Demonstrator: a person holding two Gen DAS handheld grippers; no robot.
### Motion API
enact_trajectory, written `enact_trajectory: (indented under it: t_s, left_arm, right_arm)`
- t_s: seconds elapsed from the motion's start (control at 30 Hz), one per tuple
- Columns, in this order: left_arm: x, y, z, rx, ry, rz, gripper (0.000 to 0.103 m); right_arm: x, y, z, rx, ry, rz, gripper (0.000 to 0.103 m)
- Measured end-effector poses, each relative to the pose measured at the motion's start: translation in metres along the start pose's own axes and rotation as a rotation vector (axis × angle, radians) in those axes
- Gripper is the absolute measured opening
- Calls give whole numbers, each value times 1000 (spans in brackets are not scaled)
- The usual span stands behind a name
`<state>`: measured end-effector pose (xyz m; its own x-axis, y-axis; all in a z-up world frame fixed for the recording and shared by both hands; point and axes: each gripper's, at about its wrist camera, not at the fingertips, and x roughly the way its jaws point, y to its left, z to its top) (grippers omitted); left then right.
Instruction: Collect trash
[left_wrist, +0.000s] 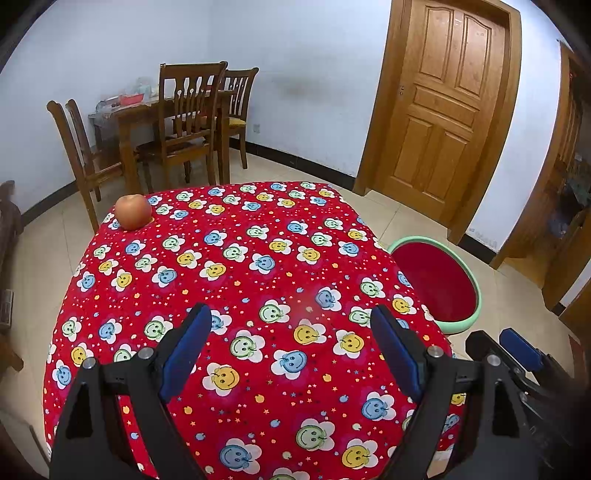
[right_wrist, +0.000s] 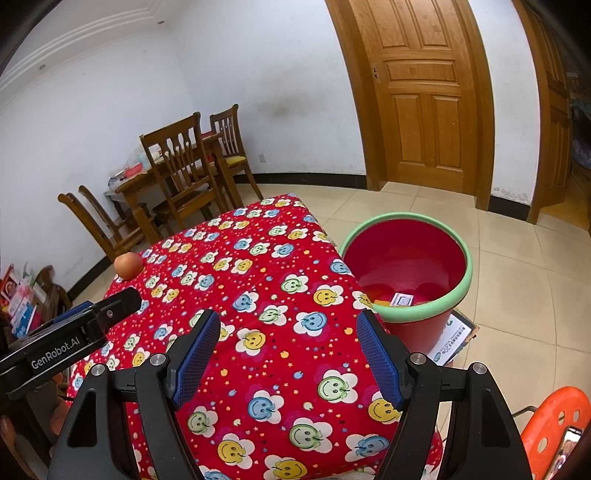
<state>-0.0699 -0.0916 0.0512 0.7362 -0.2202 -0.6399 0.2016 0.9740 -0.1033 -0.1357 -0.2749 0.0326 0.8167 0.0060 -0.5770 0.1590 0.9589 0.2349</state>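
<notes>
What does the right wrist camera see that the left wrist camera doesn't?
Only the right wrist view shows the bottom of the red plastic bucket with a green rim, where a small white card lies, plus an orange plastic stool. Only the left wrist view shows the whole far edge of the red smiley-flower tablecloth. Both show the round reddish apple on the cloth, the wooden chairs, the wooden door, and open hand-held grippers.

Around me, pale bluish-white walls (left_wrist: 314, 74) meet a beige tiled floor (right_wrist: 517, 288), with a panelled wooden door (left_wrist: 439, 103) and dark wooden dining chairs (left_wrist: 188, 122).
</notes>
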Motion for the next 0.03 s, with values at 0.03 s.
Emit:
enact_trajectory:
  t_s: [0.03]
  left_arm:
    - [0, 1, 1, 2, 1, 2, 87]
  right_arm:
    - [0, 0, 0, 0, 0, 0, 77]
